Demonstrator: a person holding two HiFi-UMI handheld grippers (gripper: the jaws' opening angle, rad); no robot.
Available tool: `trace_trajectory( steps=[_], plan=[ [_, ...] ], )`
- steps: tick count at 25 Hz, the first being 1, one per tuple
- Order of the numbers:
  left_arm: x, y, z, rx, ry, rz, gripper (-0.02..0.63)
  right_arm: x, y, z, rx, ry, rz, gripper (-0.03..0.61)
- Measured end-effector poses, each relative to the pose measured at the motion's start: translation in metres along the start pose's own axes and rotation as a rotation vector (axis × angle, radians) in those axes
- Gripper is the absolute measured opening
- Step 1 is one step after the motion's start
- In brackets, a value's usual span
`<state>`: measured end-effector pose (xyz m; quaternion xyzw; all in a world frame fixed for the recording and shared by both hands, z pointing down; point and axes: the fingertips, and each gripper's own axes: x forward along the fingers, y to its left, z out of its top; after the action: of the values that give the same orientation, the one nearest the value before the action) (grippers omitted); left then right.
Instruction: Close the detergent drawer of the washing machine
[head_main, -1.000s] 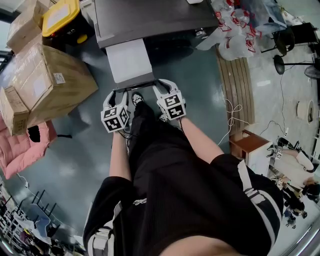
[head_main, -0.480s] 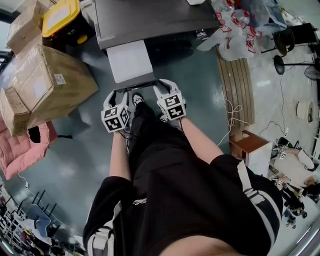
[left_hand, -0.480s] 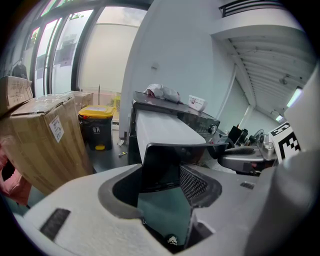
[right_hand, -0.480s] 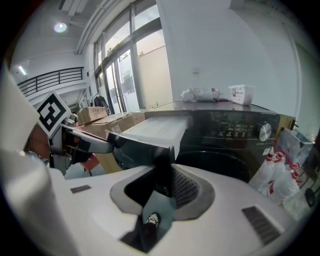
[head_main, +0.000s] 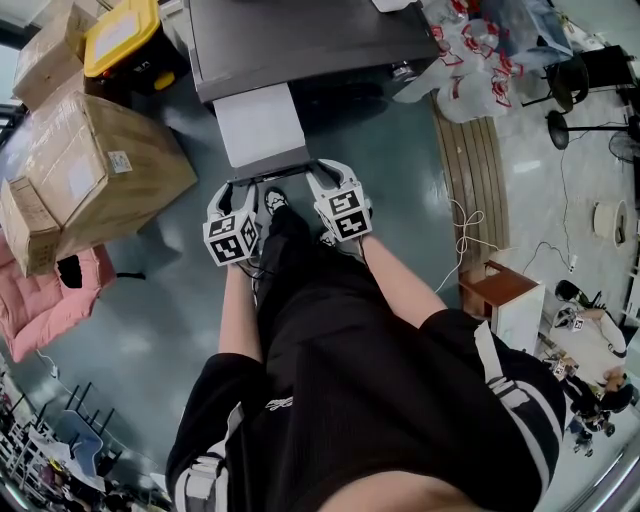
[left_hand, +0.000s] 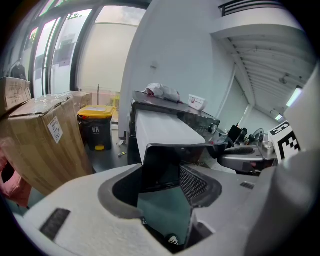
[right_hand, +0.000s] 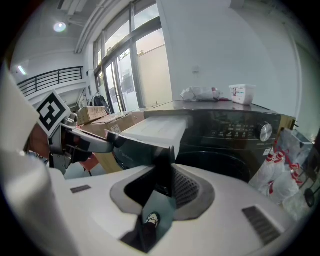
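Detergent drawer (head_main: 260, 122) stands pulled out; left claw (head_main: 235, 188) and right claw (head_main: 330, 172), both part-open, sit at its front panel.

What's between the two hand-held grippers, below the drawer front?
The person's shoe and dark trouser leg lie between the left hand-held gripper and the right hand-held gripper; the head view shows it.
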<state>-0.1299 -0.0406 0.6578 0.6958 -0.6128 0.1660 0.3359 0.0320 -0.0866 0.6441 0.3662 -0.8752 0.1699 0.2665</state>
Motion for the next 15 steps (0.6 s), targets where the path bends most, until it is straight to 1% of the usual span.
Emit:
trace_trajectory(
  steps=[12,15],
  plan=[
    [0.0045,0.0027,0.0035,0.005,0.005,-0.008,0.235,0.0049,-0.0009,0.0006,0.010,0.017,-0.008,0.094],
    [0.0060,0.0030,0.0029,0.005,0.007,-0.007,0.235,0.0062,0.0015,-0.0039,0.015,0.040,0.008,0.094]
  ],
)
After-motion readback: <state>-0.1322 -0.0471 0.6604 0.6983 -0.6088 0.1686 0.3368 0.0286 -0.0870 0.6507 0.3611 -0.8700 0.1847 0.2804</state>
